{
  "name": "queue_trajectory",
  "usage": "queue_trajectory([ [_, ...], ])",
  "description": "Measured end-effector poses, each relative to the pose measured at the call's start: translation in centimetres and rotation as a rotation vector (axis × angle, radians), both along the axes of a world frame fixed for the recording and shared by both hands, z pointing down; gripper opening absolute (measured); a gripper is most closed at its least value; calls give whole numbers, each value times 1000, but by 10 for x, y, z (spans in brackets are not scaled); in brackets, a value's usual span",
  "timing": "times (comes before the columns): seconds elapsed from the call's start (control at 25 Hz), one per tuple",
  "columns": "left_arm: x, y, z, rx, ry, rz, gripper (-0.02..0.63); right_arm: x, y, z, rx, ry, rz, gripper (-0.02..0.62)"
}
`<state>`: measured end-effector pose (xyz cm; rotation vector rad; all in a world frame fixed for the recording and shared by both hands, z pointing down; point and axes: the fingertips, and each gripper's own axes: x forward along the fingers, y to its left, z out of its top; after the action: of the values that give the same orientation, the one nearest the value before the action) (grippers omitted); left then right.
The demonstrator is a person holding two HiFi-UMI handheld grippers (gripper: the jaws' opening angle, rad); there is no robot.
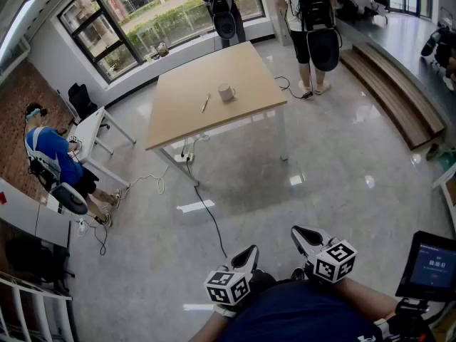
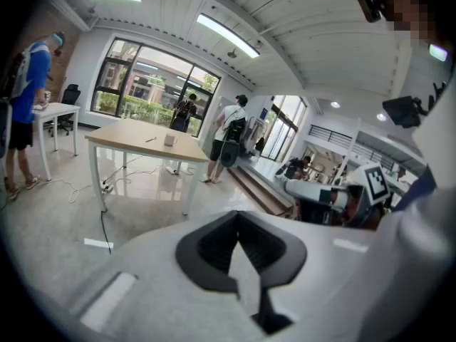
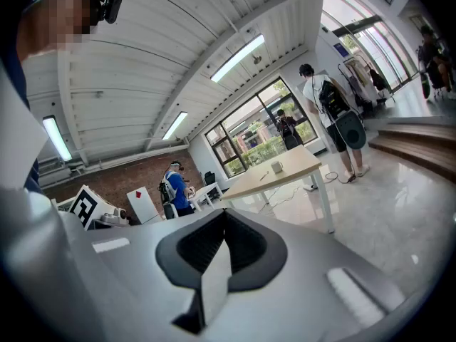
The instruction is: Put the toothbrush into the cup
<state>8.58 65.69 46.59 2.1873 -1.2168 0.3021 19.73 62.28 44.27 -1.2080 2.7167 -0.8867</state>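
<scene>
A thin toothbrush [image 1: 205,103] lies on the light wooden table [image 1: 185,116] far across the room, with a white cup [image 1: 226,92] just to its right. Both grippers are held close to my body, far from the table. My left gripper [image 1: 249,252] and right gripper [image 1: 302,234] point toward the table, each shut and holding nothing. The left gripper view shows its shut jaws, the cup [image 2: 169,140] and the toothbrush [image 2: 150,140] small in the distance. In the right gripper view, past its shut jaws, I see the cup [image 3: 277,167] and toothbrush [image 3: 264,176] on the table [image 3: 299,173].
Two people with backpacks [image 1: 313,13] stand beyond the table. A person in blue [image 1: 50,155] is at a white desk [image 1: 89,130] on the left. A black cable [image 1: 206,212] trails over the glossy floor. Wooden steps [image 1: 392,91] run along the right; a screen [image 1: 433,266] is by my right side.
</scene>
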Motion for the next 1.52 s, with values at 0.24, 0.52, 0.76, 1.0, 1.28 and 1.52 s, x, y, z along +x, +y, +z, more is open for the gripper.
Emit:
queue_trajectory([
  [0.24,2,6,0,-17,6,-7,5,-3,7,0,-10,22,-21,11],
  [0.52,9,-38,18,-45,23,40,5,4,-34,18,-35,51,23,11],
  [0.76,8,-105,33,-51,38,84,5,4,-95,32,-44,74,71,11],
  [1.0,-18,-162,24,-44,61,117,5,-21,-145,26,-50,107,103,11],
  [1.28,-56,-215,25,-56,112,121,5,-55,-197,24,-64,164,124,11],
  [1.52,-91,-243,33,-83,166,102,5,-92,-224,26,-78,223,95,11],
])
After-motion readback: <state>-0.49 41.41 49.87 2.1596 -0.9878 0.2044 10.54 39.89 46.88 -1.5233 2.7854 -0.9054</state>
